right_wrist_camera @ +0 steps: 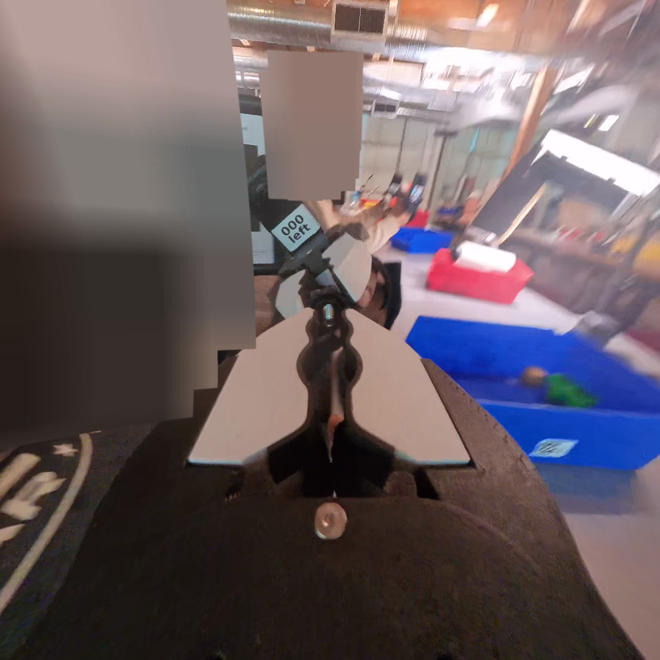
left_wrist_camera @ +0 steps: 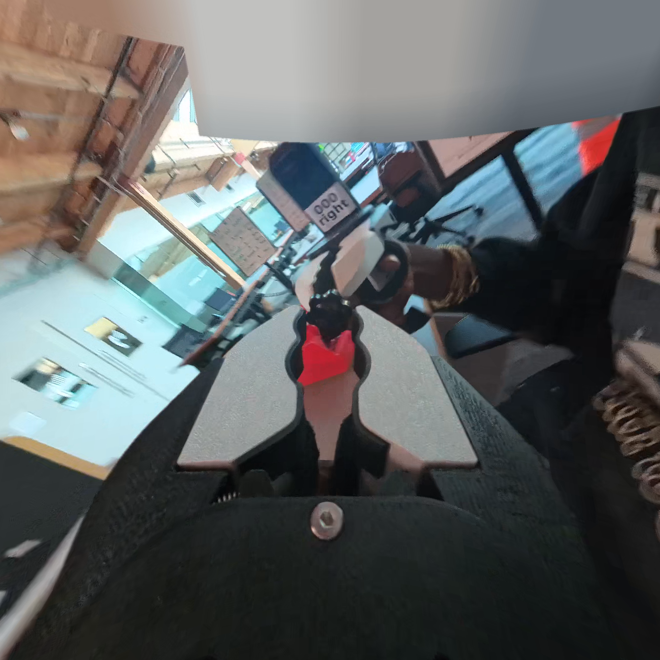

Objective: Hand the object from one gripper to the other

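Bins (right_wrist_camera: 557, 446) blue and red (right_wrist_camera: 478, 282); black knob (right_wrist_camera: 326, 318) pinched between both grippers' closed jaws.

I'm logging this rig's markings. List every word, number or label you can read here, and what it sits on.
I do not copy out writing; these are the things that bear it:
White tag on the right gripper: legible.
White tag on the left gripper: legible.
Pale board: blurred.
Sticker on the blue bin: blurred.
White lettering on dark cloth: cut off.
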A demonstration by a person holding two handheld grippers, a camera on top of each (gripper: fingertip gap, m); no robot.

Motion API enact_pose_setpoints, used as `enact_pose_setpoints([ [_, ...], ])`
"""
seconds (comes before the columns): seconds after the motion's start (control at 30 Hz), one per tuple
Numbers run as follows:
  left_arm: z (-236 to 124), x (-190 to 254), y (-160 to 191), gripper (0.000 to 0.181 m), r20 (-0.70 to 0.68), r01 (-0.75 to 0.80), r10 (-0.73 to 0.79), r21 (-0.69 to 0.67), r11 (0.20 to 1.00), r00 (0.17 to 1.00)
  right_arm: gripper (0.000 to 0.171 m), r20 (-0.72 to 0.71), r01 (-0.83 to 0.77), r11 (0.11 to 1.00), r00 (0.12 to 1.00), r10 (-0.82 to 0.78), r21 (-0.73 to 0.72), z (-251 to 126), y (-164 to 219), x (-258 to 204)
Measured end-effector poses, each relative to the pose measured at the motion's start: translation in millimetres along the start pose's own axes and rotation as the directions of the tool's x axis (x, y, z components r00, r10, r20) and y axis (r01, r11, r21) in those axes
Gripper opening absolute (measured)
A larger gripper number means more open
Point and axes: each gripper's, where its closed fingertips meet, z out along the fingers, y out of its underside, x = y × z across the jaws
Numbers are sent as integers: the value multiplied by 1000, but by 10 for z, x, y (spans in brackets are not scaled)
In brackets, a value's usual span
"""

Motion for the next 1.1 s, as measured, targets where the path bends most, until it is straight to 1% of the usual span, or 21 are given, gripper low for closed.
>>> enact_pose_setpoints([
  [0.03,-5,-15,-12,23,-21,105,-105,10,994,994,18,-36,106,994,994,-105,27,-10,-47,-1],
  [0.07,-12,-29,-18,23,-49,219,-219,15,976,975,25,-72,230,972,971,-227,47,-22,-90,-15],
  [0.1,-23,-34,-23,23,-86,329,-327,16,944,941,28,-102,373,926,925,-367,51,-35,-116,-47],
  [0.17,-51,-35,-49,23,-163,490,-479,27,872,862,29,-162,636,771,763,-625,19,-54,-146,-105],
  [0.2,-60,-27,-52,23,-195,538,-524,23,843,829,29,-202,725,688,671,-713,-21,-61,-168,-95],
  [0.27,-59,-16,-38,23,-230,604,-587,6,797,776,29,-256,821,559,519,-815,-116,-72,-191,-45],
  [0.33,-46,9,-31,22,-256,644,-624,-11,765,738,26,-250,873,450,401,-882,-187,-64,-154,-33],
  [0.4,-30,28,-18,23,-266,659,-641,-26,751,720,23,-197,909,351,311,-930,-226,-34,-69,-65],
  [0.43,-26,36,-13,23,-269,660,-643,-31,750,718,21,-189,912,334,294,-937,-239,-24,-51,-63],
  [0.53,-27,78,-30,23,-292,661,-641,-40,749,710,16,-159,906,336,303,-940,-258,0,9,-52],
  [0.63,-21,98,-34,23,-295,656,-638,-47,753,712,11,-147,909,321,291,-945,-266,10,39,-48],
  [0.7,-20,109,-31,23,-295,652,-636,-53,756,713,6,-156,909,329,297,-942,-258,15,25,-58],
  [0.77,-21,112,-36,23,-297,648,-630,-50,760,717,6,-151,905,344,314,-937,-250,17,30,-67],
  [0.83,-21,103,-41,23,-291,624,-604,-30,781,742,6,-151,895,372,344,-927,-247,17,28,-62],
  [0.87,-21,89,-57,23,-282,595,-571,-1,804,771,6,-152,883,406,379,-913,-236,19,23,-66],
  [0.9,-22,56,-79,27,-259,552,-524,44,833,812,6,-151,860,462,438,-886,-218,22,21,-68],
  [0.97,-36,-24,-105,43,-161,399,-378,133,907,912,6,-158,783,603,583,-797,-151,36,-1,-69],
  [1.03,-63,-70,-100,52,-51,182,-176,168,969,983,6,-137,642,762,750,-647,-80,65,6,-59],
  [1.1,-92,-95,-94,52,34,-7,2,158,987,999,6,-98,442,897,893,-439,4,88,-19,-56],
])
